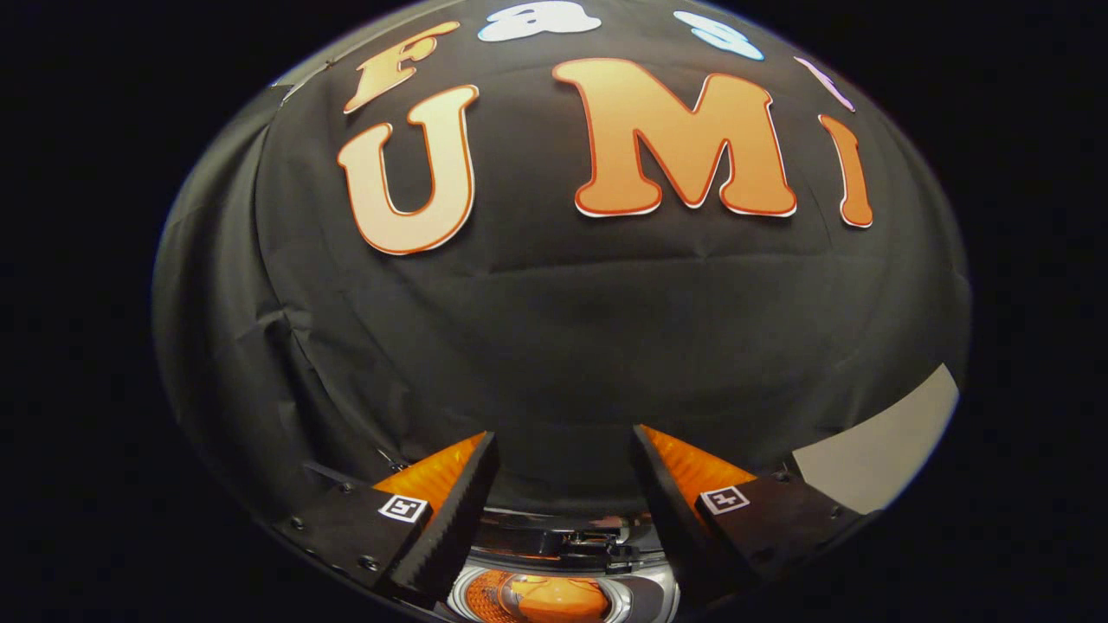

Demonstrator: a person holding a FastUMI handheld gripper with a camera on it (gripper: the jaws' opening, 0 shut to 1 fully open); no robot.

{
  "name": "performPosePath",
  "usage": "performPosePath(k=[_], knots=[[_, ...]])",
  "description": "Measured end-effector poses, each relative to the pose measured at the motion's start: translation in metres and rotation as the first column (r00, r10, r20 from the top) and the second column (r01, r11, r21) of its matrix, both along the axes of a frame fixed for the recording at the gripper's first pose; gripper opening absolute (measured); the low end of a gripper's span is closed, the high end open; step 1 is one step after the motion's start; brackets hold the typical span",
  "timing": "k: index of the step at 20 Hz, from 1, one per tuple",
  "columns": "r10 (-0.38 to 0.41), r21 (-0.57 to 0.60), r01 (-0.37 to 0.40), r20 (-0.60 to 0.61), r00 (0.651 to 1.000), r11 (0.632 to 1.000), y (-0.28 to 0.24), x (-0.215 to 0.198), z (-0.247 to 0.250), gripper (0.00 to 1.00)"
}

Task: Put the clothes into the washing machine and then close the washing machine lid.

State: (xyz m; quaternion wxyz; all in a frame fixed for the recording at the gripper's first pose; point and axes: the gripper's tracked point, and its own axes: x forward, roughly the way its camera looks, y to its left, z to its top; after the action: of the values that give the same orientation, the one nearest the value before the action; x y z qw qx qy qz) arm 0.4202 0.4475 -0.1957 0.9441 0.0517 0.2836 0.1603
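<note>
My gripper (564, 446) stands open, its two black fingers with orange sides spread wide and nothing between them. Low down between the fingers I see part of the washing machine (563, 554), its silver top and dark rim. Its round drum opening (541, 597) glows orange inside, where an orange shape lies; I cannot tell whether that is clothing. Whether there is a lid, and how it stands, cannot be told from here. The gripper is raised above the machine and points mostly at the black cloth wall beyond it.
The black cloth wall (554, 329) rises close behind the machine. A pale grey strip of surface (874, 441) shows beyond the right finger.
</note>
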Motion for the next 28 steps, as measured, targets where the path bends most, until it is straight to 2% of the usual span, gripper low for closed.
performPosePath(k=[10,28], knots=[[-0.009,-0.073,0.003,-0.074,0.997,0.997,0.011,0.008,-0.051,0.99],[-0.039,-0.056,0.04,0.016,0.999,0.998,0.005,0.019,-0.047,1.0]])
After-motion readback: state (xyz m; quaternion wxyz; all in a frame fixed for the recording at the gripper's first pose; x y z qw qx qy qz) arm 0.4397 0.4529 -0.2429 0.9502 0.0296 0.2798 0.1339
